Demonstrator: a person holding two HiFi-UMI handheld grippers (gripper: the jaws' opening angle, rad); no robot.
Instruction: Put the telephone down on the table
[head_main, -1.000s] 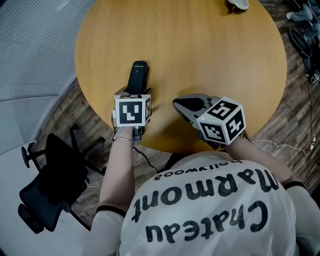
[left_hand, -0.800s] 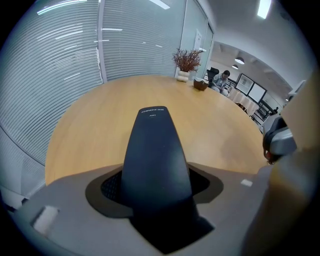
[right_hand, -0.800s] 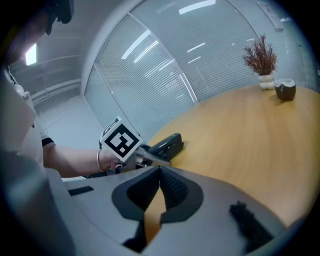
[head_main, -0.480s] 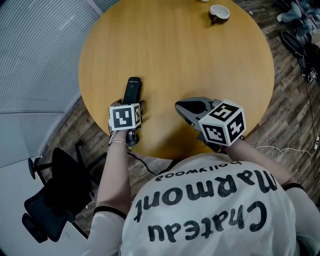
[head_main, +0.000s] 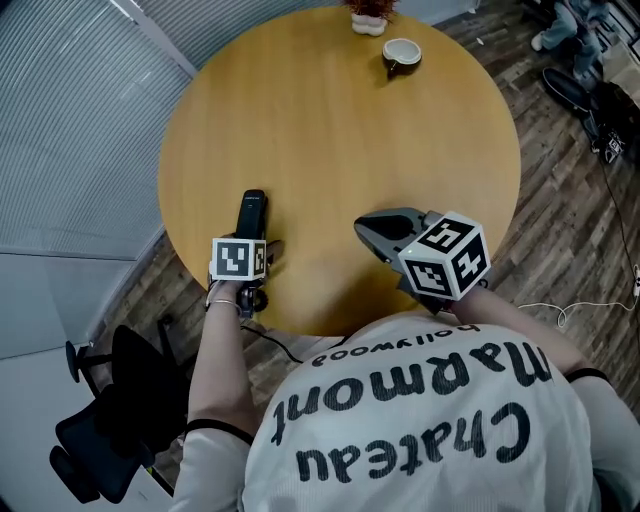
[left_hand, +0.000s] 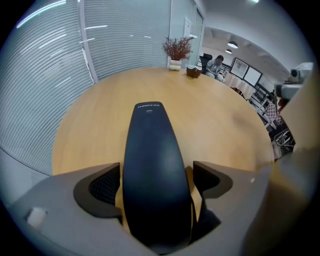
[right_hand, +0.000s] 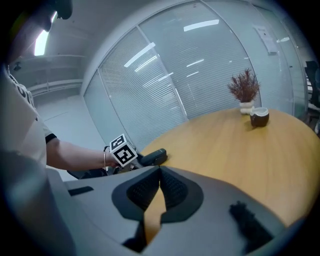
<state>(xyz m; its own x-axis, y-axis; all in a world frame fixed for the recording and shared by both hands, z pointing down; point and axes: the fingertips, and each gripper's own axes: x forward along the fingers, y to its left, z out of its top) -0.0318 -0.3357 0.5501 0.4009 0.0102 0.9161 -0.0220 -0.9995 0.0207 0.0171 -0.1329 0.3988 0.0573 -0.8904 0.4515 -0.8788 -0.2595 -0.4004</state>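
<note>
A black telephone (head_main: 250, 212) lies flat on the round wooden table (head_main: 340, 130) near its left front edge. My left gripper (head_main: 252, 240) straddles the handset's near end, and its jaws are opening. In the left gripper view the telephone (left_hand: 152, 165) runs up between the two pads; a strip of table shows beside the right pad (left_hand: 210, 180), so nothing presses on it. My right gripper (head_main: 364, 226) hovers over the table's front edge, shut with nothing in it; its tips (right_hand: 160, 172) meet. From there the telephone (right_hand: 154, 156) shows beyond them.
A cup (head_main: 401, 54) and a small potted plant (head_main: 368, 15) stand at the table's far edge. A black office chair (head_main: 110, 400) is on the floor at lower left, and cables (head_main: 560, 305) trail at the right. Window blinds (left_hand: 60, 60) run along the left.
The head view has pulled back and shows more of the table's far side. My left gripper stays over the telephone's near end; the right gripper has kept its place.
</note>
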